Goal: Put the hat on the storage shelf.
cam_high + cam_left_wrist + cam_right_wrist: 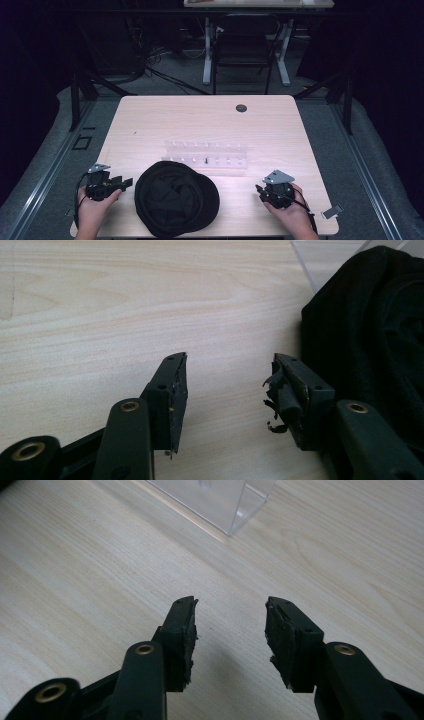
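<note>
Two hand-held grippers, left gripper and right gripper, rest low on the desk, flanking a black cap; jaws released, empty. No legible writing.

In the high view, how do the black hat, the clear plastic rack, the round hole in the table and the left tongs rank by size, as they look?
1. Black hat.
2. Clear plastic rack: as wide as the hat, but much thinner.
3. Left tongs, with their body.
4. Round hole, smallest, though it lies farthest from the camera.
</note>
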